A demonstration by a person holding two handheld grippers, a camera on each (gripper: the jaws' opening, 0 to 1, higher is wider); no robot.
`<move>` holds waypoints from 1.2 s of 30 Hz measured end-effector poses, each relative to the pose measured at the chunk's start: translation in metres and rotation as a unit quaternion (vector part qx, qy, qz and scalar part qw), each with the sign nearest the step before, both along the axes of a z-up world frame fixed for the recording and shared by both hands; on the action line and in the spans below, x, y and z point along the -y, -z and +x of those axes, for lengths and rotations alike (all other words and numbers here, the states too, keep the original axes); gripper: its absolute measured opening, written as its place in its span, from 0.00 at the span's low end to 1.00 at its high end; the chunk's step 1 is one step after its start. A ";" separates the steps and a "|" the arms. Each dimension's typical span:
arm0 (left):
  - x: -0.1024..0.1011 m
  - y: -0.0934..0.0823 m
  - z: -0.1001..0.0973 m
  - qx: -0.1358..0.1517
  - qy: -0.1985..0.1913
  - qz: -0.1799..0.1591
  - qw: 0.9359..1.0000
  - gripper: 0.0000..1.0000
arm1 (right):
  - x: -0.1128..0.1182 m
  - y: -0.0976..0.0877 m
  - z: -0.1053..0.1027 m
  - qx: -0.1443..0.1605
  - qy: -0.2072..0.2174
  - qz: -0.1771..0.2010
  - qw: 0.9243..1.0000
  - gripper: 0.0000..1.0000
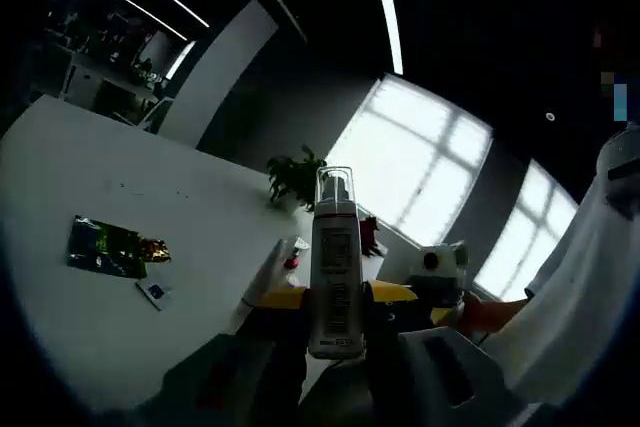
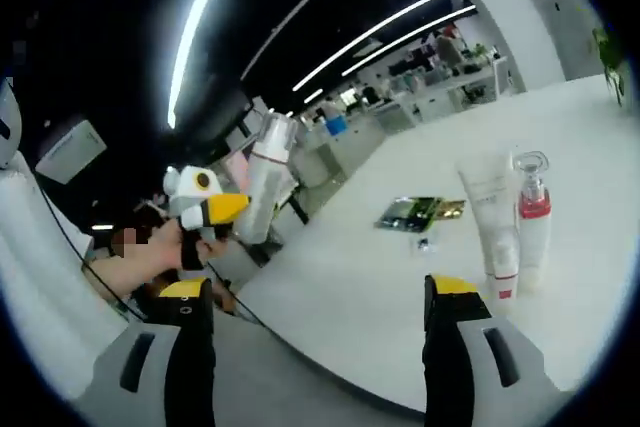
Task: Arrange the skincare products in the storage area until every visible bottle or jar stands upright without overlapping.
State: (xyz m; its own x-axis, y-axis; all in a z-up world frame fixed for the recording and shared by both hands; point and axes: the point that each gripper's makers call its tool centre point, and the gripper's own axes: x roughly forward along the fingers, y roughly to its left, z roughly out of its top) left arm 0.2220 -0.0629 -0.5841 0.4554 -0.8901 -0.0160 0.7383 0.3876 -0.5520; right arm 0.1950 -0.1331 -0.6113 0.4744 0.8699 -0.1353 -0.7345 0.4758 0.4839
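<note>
My left gripper (image 1: 338, 299) is shut on a tall pale pump bottle (image 1: 335, 267) with a clear cap, held upright above the near edge of the white table (image 1: 120, 347). From the right gripper view the same bottle (image 2: 265, 192) hangs in the left gripper (image 2: 205, 209), off the table's left side. A white tube (image 2: 492, 222) stands on its cap on the table (image 2: 370, 287). Close beside it stands a bottle with a red band (image 2: 532, 217) and a clear cap. My right gripper (image 2: 322, 292) is open over the table edge, short of both, with nothing between its fingers.
A green foil packet (image 1: 105, 245) and a small card (image 1: 152, 292) lie flat on the table; the right gripper view has them as the packet (image 2: 410, 212) and card (image 2: 425, 243). A potted plant (image 1: 295, 177) stands at the far edge. A person's white sleeve (image 1: 585, 277) is at the right.
</note>
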 end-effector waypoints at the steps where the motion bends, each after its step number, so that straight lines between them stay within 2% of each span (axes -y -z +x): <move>1: 0.003 -0.006 -0.007 0.005 0.011 -0.014 1.000 0.24 | -0.006 -0.010 -0.002 0.004 -0.014 0.012 1.000 0.86; 4: 0.008 -0.016 -0.020 0.015 0.030 -0.034 0.999 0.24 | -0.021 -0.030 -0.007 0.020 -0.047 0.032 0.998 0.87; 7: 0.014 -0.026 -0.032 0.022 0.050 -0.052 0.997 0.24 | -0.036 -0.048 -0.013 0.032 -0.077 0.060 0.995 0.82; 10: 0.019 -0.033 -0.044 0.028 0.067 -0.062 0.995 0.24 | -0.048 -0.072 -0.016 0.032 -0.102 0.119 0.987 0.71; 13: 0.021 -0.035 -0.048 0.029 0.074 -0.067 0.995 0.24 | -0.053 -0.085 -0.015 0.038 -0.108 0.144 0.983 0.60; 16: 0.021 -0.037 -0.050 0.026 0.077 -0.075 0.994 0.24 | -0.057 -0.087 -0.013 0.038 -0.107 0.145 0.983 0.54; 20: 0.021 -0.040 -0.052 0.020 0.082 -0.096 0.992 0.24 | -0.061 -0.088 -0.014 0.035 -0.107 0.153 0.982 0.39; 25: 0.023 -0.038 -0.056 0.016 0.090 -0.095 0.991 0.24 | -0.068 -0.089 -0.019 0.041 -0.113 0.148 0.982 0.24; 30: 0.022 -0.037 -0.056 0.012 0.088 -0.100 0.991 0.24 | -0.069 -0.087 -0.018 0.032 -0.105 0.136 0.985 0.22; 34: 0.020 -0.037 -0.054 0.017 0.087 -0.099 0.991 0.24 | -0.070 -0.089 -0.018 0.035 -0.099 0.123 0.987 0.21; 36: 0.018 -0.039 -0.050 0.020 0.077 -0.096 0.992 0.23 | -0.068 -0.089 -0.013 0.036 -0.083 0.113 0.989 0.21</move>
